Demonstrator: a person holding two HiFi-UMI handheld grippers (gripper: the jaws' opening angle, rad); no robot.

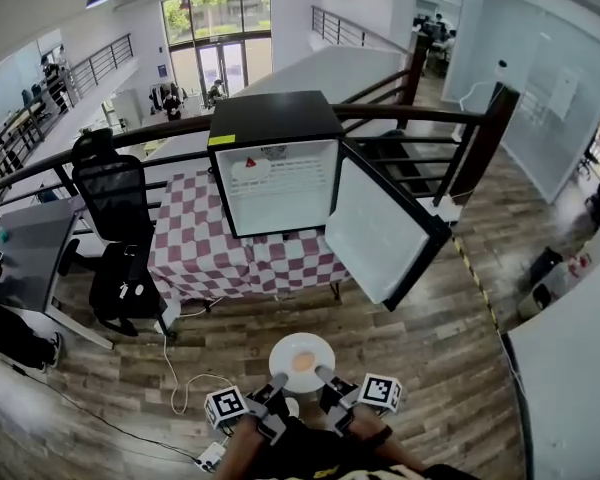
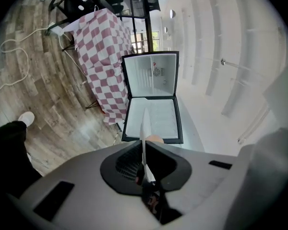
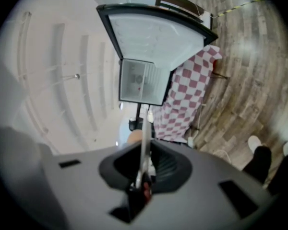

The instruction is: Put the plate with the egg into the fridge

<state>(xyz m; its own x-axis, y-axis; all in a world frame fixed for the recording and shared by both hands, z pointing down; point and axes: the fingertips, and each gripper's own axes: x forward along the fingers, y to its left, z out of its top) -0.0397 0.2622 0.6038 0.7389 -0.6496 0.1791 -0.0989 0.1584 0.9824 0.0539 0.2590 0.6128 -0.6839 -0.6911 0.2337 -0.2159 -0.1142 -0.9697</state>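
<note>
The open fridge stands on what looks like a checkered-cloth table.

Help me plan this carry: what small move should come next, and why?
Probably carry the plate forward, kept level, toward the fridge. The left gripper and right gripper are shut on its rim, the egg sits on it, the door is open, and the fridge stands some way off.

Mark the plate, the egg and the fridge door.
plate (image 1: 283,351), head view, bare left side by the rim.
egg (image 1: 302,361), head view, its middle.
fridge door (image 1: 378,230), head view, white inner face of the open door.
</note>
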